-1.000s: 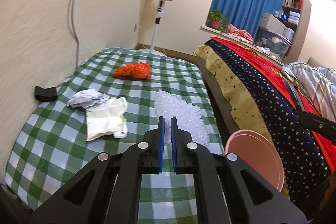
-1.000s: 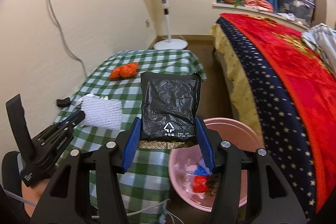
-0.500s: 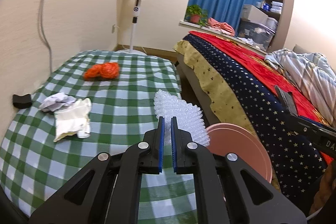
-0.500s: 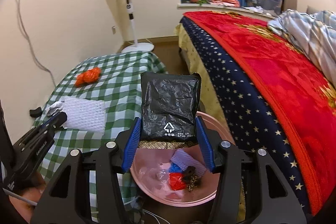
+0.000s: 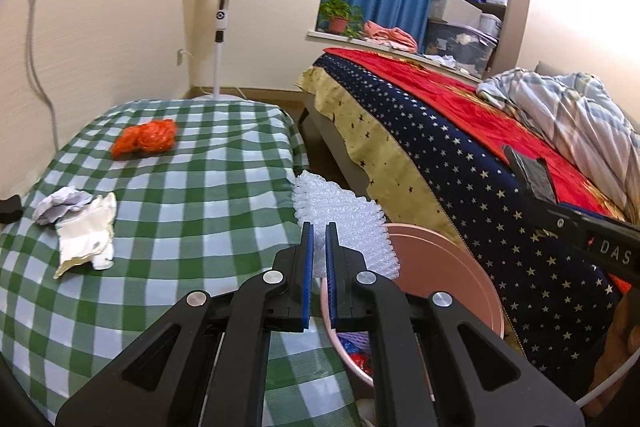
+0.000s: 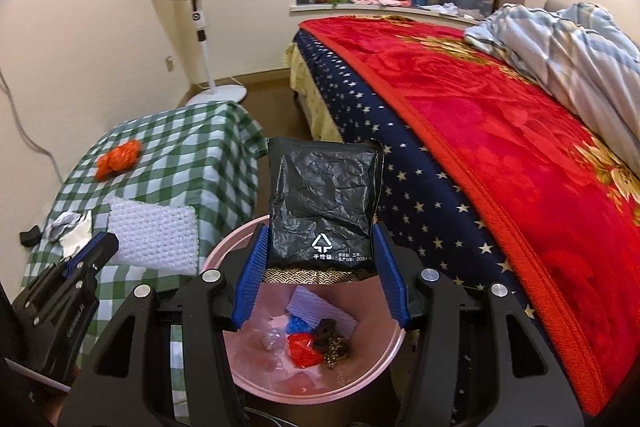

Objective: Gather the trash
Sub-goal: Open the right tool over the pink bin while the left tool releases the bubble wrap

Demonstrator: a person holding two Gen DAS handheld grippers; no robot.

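Crinkled black pouch, knobbly white bubble wrap, round pink basin

Both wrist views angled down, close over pink bin, sharing checked table and bed

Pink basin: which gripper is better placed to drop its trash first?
Probably right: right gripper holds the black crinkled pouch directly above the pink basin. Left gripper's white bubble wrap hangs at the rim.
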